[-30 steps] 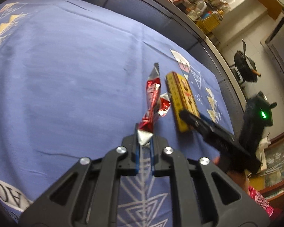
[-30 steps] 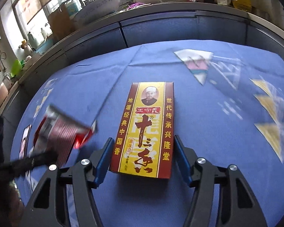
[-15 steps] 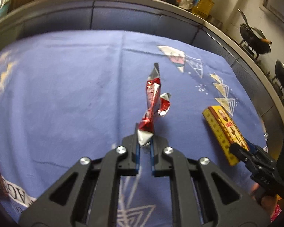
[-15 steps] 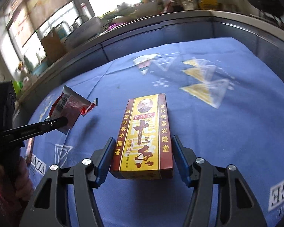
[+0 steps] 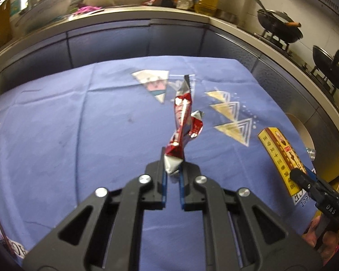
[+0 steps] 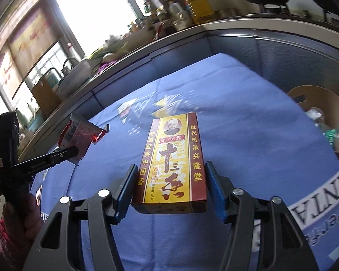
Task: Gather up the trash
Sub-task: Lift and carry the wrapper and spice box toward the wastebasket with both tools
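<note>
My left gripper (image 5: 172, 173) is shut on the silver end of a red foil snack wrapper (image 5: 182, 118), held up above the blue tablecloth (image 5: 79, 135). The wrapper also shows in the right wrist view (image 6: 78, 135), clamped in the left gripper (image 6: 73, 152). My right gripper (image 6: 169, 187) is shut on a yellow and red spice box (image 6: 173, 162), lifted off the cloth (image 6: 248, 124). In the left wrist view the box (image 5: 280, 158) shows at the right, held by the right gripper (image 5: 299, 176).
A round bin opening (image 6: 318, 103) with a plastic bottle (image 6: 336, 139) in it lies past the table's right edge. A kitchen counter (image 5: 147, 15) with bottles, a basin and woks (image 5: 280, 27) runs behind the table.
Both grippers have lifted their items off the cloth and swung to the right. The box and the wrapper have moved apart, and the bin has come into view.
</note>
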The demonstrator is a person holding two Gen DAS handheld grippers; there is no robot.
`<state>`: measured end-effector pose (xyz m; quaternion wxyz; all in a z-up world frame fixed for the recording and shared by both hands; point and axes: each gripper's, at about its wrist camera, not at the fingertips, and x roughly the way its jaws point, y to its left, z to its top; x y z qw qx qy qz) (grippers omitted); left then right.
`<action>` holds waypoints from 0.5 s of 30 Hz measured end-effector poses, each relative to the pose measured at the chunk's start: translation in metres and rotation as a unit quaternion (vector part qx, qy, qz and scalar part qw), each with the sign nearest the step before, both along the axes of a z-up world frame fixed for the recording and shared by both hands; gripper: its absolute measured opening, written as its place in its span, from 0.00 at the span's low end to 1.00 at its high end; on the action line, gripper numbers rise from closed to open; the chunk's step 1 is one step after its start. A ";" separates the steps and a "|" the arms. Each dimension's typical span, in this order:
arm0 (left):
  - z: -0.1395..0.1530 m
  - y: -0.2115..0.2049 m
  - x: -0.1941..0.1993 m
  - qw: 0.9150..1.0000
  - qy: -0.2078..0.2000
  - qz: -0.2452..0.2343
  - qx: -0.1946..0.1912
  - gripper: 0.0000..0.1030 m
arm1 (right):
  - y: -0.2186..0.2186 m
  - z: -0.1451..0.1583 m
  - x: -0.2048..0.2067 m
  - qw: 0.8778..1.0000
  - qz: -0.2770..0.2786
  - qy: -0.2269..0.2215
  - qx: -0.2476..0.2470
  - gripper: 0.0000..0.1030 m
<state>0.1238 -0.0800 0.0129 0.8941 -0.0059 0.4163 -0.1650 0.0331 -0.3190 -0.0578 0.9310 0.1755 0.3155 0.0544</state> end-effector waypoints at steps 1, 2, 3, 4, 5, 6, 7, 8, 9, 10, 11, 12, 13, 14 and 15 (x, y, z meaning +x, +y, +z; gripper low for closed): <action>0.001 -0.005 0.001 1.000 -0.002 -0.003 0.003 0.08 | -0.005 0.000 0.000 1.000 -0.004 -0.001 0.002 0.57; 0.002 -0.011 0.002 1.000 -0.004 -0.007 0.007 0.08 | -0.010 0.000 -0.001 1.000 -0.008 -0.003 0.004 0.57; 0.002 -0.015 0.002 1.000 -0.004 -0.009 0.009 0.08 | -0.016 0.000 -0.002 1.000 -0.014 -0.004 0.008 0.57; 0.003 -0.020 0.004 1.000 -0.005 -0.013 0.011 0.08 | -0.019 -0.001 -0.003 1.000 -0.018 -0.005 0.009 0.57; 0.004 -0.024 0.005 1.000 -0.005 -0.016 0.012 0.08 | -0.024 -0.002 -0.004 1.000 -0.022 -0.006 0.012 0.57; 0.004 -0.029 0.006 1.000 -0.005 -0.018 0.013 0.08 | -0.028 -0.002 -0.006 1.000 -0.027 -0.007 0.014 0.57; 0.005 -0.032 0.008 1.000 -0.005 -0.021 0.013 0.08 | -0.031 -0.003 -0.007 0.999 -0.030 -0.008 0.015 0.56; 0.006 -0.036 0.009 1.000 -0.004 -0.025 0.011 0.08 | -0.034 -0.004 -0.007 0.999 -0.034 -0.009 0.017 0.57; 0.007 -0.039 0.010 1.000 -0.004 -0.027 0.009 0.08 | -0.038 -0.005 -0.008 0.999 -0.037 -0.010 0.020 0.57; 0.008 -0.042 0.011 1.000 -0.003 -0.030 0.007 0.08 | -0.041 -0.005 -0.007 0.999 -0.040 -0.010 0.021 0.57; 0.009 -0.045 0.012 0.999 -0.003 -0.034 0.005 0.08 | -0.043 -0.006 -0.008 0.999 -0.042 -0.010 0.023 0.57; 0.010 -0.047 0.012 0.999 -0.003 -0.036 0.005 0.08 | -0.047 -0.007 -0.009 0.999 -0.044 -0.010 0.024 0.57; 0.010 -0.051 0.013 0.999 -0.003 -0.040 0.005 0.08 | -0.049 -0.008 -0.009 0.999 -0.046 -0.010 0.025 0.57; 0.011 -0.053 0.013 0.999 -0.002 -0.042 0.004 0.08 | -0.052 -0.008 -0.010 0.998 -0.047 -0.010 0.028 0.57; 0.011 -0.057 0.014 0.999 0.000 -0.046 0.004 0.08 | -0.053 -0.009 -0.010 0.998 -0.048 -0.010 0.029 0.56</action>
